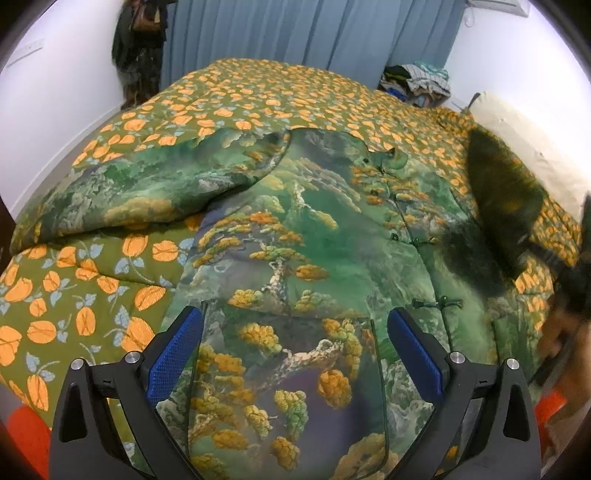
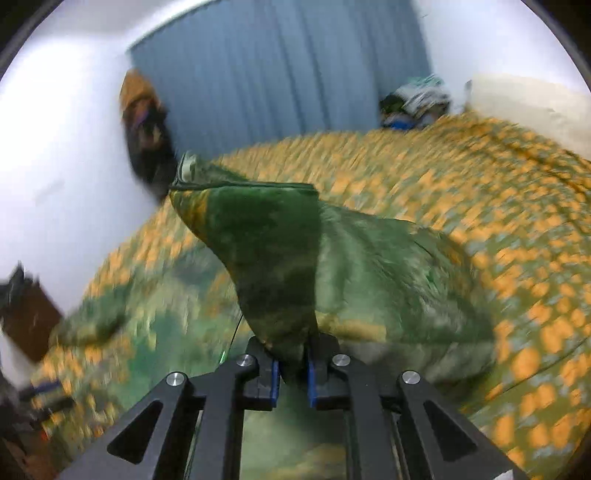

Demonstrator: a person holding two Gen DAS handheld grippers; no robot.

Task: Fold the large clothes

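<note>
A large green jacket (image 1: 306, 236) printed with trees and mountains lies spread on the bed, its left sleeve (image 1: 155, 188) folded across. My left gripper (image 1: 295, 350) is open just above the jacket's lower front, holding nothing. My right gripper (image 2: 291, 373) is shut on the jacket's right sleeve (image 2: 273, 258) and holds it lifted above the bed; that view is blurred. The lifted sleeve shows as a dark blurred shape in the left wrist view (image 1: 506, 206).
The bed is covered by an olive quilt with orange flowers (image 1: 258, 96). A cream pillow (image 1: 524, 147) lies at the right. A pile of clothes (image 1: 417, 83) sits at the far corner. Blue curtains (image 1: 310, 29) hang behind, dark clothes (image 1: 138, 51) at the far left.
</note>
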